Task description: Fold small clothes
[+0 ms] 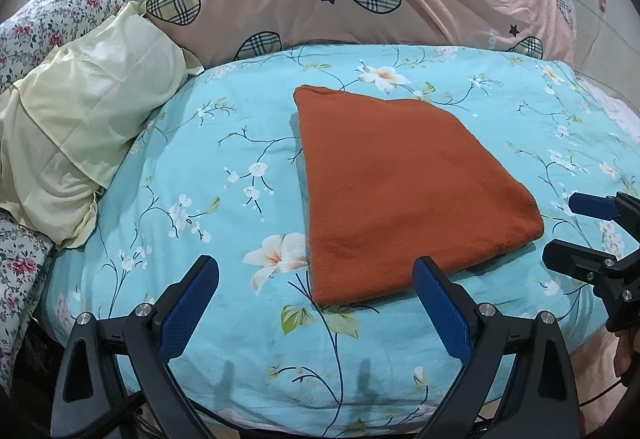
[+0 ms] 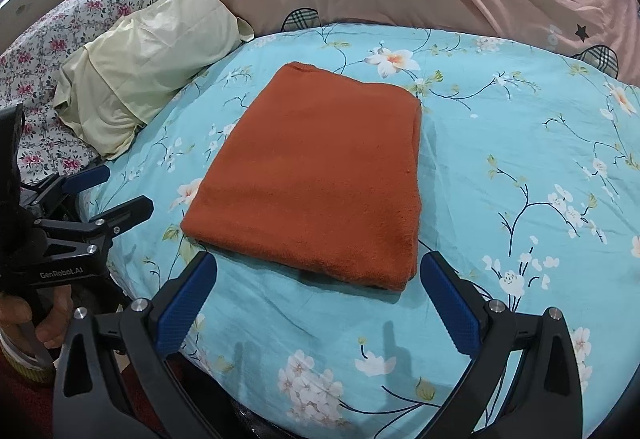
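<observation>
Folding looks pretty much done: we've got the rust-orange terry cloth (image 2: 316,175) lying as a neat rectangle mid-bed on the turquoise floral bedsheet (image 2: 520,143). Left gripper (image 1: 316,279) and right gripper (image 2: 318,275) both hang released, empty, near its front edge.

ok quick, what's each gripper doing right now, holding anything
Left gripper: open, holding nothing, fingers just short of the folded orange cloth.
Right gripper: open, holding nothing, fingers spread at the cloth's near edge.
</observation>
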The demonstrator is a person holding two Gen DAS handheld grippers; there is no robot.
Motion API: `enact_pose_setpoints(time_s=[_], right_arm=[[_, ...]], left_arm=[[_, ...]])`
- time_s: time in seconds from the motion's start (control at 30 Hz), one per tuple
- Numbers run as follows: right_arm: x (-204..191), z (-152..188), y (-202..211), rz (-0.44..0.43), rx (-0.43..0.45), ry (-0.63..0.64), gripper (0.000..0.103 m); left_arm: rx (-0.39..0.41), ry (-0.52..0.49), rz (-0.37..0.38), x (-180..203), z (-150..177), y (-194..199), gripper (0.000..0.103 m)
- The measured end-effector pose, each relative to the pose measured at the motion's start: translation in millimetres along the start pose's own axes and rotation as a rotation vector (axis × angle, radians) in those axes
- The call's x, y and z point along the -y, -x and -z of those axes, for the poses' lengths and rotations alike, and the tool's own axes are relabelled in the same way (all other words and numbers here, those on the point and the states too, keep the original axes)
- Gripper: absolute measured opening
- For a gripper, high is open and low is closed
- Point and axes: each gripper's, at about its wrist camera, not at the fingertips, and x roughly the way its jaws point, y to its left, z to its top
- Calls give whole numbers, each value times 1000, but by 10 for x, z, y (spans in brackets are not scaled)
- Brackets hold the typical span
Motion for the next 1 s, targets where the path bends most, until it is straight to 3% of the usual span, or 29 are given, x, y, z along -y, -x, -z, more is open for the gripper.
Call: enact_pose_setpoints(time_s=[1.0], right_arm=[[-59, 28, -21, 1, -7, -9, 102]], left_arm=[[-21, 0, 8, 83, 28, -21, 98]])
